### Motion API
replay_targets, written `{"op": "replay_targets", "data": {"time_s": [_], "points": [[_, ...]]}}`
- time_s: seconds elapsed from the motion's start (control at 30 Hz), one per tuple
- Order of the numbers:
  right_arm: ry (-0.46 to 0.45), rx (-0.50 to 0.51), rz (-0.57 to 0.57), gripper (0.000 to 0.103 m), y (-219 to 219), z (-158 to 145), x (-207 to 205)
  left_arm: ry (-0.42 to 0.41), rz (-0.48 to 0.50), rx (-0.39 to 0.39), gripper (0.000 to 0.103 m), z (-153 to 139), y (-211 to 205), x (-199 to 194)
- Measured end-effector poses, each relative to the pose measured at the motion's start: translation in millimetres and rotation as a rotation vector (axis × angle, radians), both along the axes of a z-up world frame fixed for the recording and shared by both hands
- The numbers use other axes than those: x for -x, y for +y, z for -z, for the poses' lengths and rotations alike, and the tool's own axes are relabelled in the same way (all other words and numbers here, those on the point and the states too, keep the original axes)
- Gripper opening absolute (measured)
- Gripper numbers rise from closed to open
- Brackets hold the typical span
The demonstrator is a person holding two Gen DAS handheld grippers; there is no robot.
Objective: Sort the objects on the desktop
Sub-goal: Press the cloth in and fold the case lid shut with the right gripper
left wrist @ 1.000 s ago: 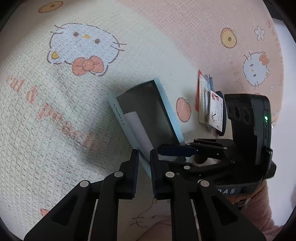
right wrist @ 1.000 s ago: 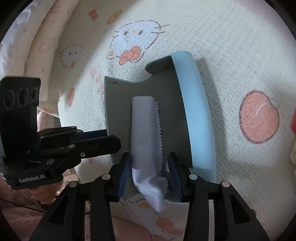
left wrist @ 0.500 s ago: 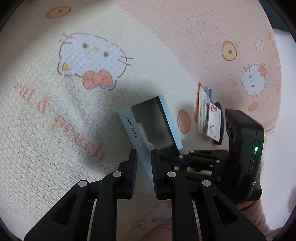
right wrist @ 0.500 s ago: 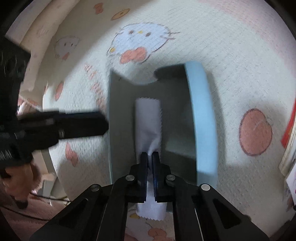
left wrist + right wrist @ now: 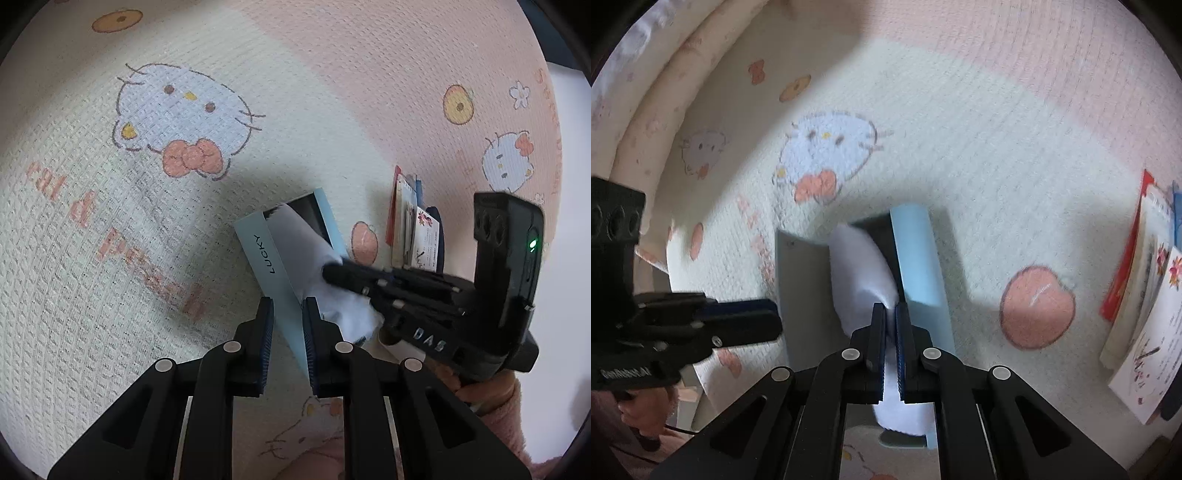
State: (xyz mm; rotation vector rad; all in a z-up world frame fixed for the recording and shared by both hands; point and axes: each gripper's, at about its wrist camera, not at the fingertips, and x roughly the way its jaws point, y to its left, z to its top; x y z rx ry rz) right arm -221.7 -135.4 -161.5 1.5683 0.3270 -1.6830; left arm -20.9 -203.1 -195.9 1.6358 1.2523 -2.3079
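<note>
An open light-blue case marked LUCKY lies on a cartoon-cat blanket; it also shows in the right wrist view. My left gripper is shut on the case's near wall. My right gripper is shut on a white cleaning cloth and holds it up over the case's grey inside. In the left wrist view the cloth bulges out of the case, and the right gripper pinches it from the right.
A stack of cards and booklets lies right of the case, seen also in the right wrist view. A peach print marks the blanket between them. Rolled bedding lies at the far left.
My right gripper shut on the cloth and has lifted it, so it bulges out of the case. Both cameras have pulled back from the case. My left gripper keeps its hold on the case wall.
</note>
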Motion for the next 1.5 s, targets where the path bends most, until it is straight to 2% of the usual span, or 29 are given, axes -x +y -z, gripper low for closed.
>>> {"op": "replay_targets", "data": {"time_s": [0.2,0.3,0.53,0.63,0.7,0.73,0.8,0.9,1.1,1.13,1.17,1.33,1.5], "points": [[-0.037,-0.030,0.032,0.003,17.4,0.1,-0.5,-0.001,-0.002,-0.002,0.018,0.3,0.5,1.9],[-0.009,-0.017,0.021,0.003,14.4,-5.7,-2.3,0.002,0.003,0.009,0.019,-0.4,1.6,2.2],[-0.016,0.140,0.077,0.010,41.4,-37.4,2.2,0.003,0.021,0.031,0.020,-1.8,6.1,1.5],[0.019,0.116,0.123,0.010,54.5,-42.7,-3.5,0.009,0.035,0.039,0.020,-3.5,8.2,1.3],[0.039,0.054,0.155,0.009,63.1,-41.1,-11.3,0.014,0.040,0.051,0.020,-5.8,10.1,1.3],[0.017,0.045,0.169,0.008,66.4,-38.4,-13.6,0.027,0.045,0.061,0.020,-7.9,11.5,1.1],[-0.068,0.090,0.190,0.006,73.4,-29.9,-19.1,0.035,0.059,0.078,0.020,-10.4,15.5,3.2],[-0.093,0.094,0.175,0.006,67.2,-18.7,-27.5,0.032,0.059,0.096,0.016,-9.8,18.2,3.8],[-0.019,0.053,0.191,0.006,46.2,5.8,-21.8,0.034,0.053,0.081,0.016,-9.9,17.5,-1.3],[-0.028,0.043,0.193,0.003,43.3,10.8,-19.7,0.034,0.056,0.088,0.016,-10.4,19.9,-0.2],[-0.031,0.059,0.193,0.003,41.4,10.7,-19.1,0.035,0.059,0.091,0.016,-10.6,20.6,0.4],[-0.010,-0.027,0.199,0.003,36.5,5.0,-25.7,0.070,0.071,0.068,0.016,-6.7,23.7,6.8],[-0.019,0.069,0.257,0.004,61.3,-25.5,-27.2,0.091,0.074,0.056,0.016,-7.5,26.6,12.0]]}}
